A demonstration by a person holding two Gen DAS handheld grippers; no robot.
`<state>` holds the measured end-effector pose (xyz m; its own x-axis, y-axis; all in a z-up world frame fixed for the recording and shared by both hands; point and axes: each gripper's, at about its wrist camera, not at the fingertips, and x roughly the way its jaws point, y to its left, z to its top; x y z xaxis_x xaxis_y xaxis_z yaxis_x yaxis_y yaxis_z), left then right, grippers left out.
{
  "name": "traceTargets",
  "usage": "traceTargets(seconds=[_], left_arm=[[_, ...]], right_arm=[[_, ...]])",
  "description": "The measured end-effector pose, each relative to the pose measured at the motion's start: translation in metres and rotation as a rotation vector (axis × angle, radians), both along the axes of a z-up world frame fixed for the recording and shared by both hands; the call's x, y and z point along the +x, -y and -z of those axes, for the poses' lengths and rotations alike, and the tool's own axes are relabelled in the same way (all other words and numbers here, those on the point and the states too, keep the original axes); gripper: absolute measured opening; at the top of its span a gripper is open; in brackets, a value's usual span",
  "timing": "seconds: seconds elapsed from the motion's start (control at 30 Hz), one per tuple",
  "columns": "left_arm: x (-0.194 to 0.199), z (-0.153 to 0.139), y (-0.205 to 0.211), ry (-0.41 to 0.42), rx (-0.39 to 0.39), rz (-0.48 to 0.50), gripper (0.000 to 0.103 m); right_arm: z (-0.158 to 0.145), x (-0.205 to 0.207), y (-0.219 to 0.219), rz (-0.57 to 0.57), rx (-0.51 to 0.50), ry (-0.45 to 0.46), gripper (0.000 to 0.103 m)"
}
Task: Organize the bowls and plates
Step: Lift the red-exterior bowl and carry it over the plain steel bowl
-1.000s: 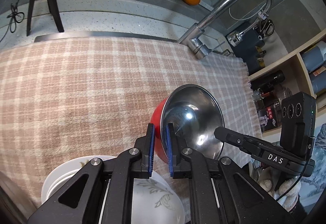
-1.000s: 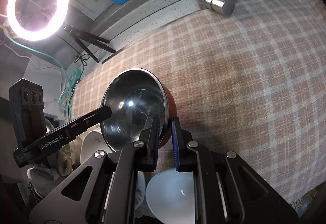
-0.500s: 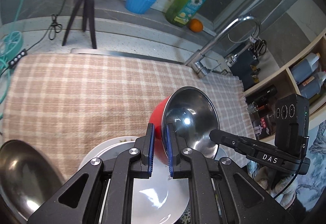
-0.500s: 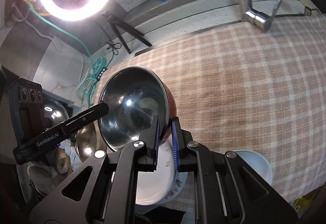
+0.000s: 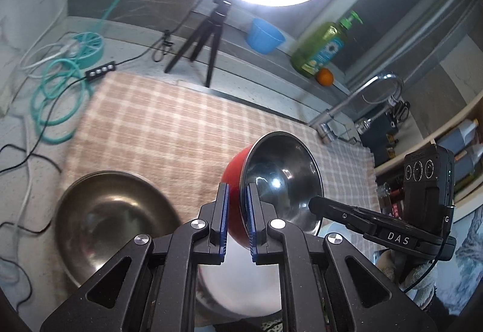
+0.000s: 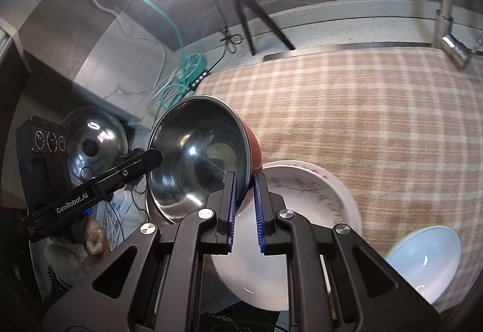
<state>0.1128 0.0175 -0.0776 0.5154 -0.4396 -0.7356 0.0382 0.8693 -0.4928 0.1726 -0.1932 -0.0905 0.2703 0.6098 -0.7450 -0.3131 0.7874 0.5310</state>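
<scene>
A bowl, red outside and steel inside (image 5: 280,178) (image 6: 196,157), hangs tilted above the checked cloth (image 5: 169,126). My left gripper (image 5: 238,211) is shut on its near rim, one pad on the red wall and one inside. My right gripper (image 6: 245,202) is shut on the opposite rim in the same way. Each gripper shows in the other's view: the right one (image 5: 314,201) and the left one (image 6: 155,156). Under the bowl lies a white plate (image 6: 305,193) with a white bowl (image 6: 250,271) in front of it.
A big steel bowl (image 5: 111,211) sits at the cloth's left edge and a pale bowl (image 6: 422,259) at the lower right. A steel lid (image 6: 90,145), cables, a tripod (image 5: 208,39), ring light, blue cup (image 5: 264,34), soap bottle (image 5: 320,51), orange and faucet (image 5: 356,99) border the cloth.
Both grippers carried the bowl up and back from the faucet toward the cloth's left side. The ring light, the big steel bowl and the lid came into view.
</scene>
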Motion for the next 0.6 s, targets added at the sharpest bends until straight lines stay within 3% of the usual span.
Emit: traceTargets(seconds=[0.37,0.6], left_arm=[[-0.038,0.001,-0.062,-0.006,-0.009,-0.151,0.009],[-0.052,0.019,-0.094,-0.059,-0.005,-0.225,0.009]], right_arm=[[0.002,-0.010,-0.068,-0.161,-0.014,0.008,0.012],[0.016,-0.015,-0.109,-0.240,-0.051,-0.006,0.012]])
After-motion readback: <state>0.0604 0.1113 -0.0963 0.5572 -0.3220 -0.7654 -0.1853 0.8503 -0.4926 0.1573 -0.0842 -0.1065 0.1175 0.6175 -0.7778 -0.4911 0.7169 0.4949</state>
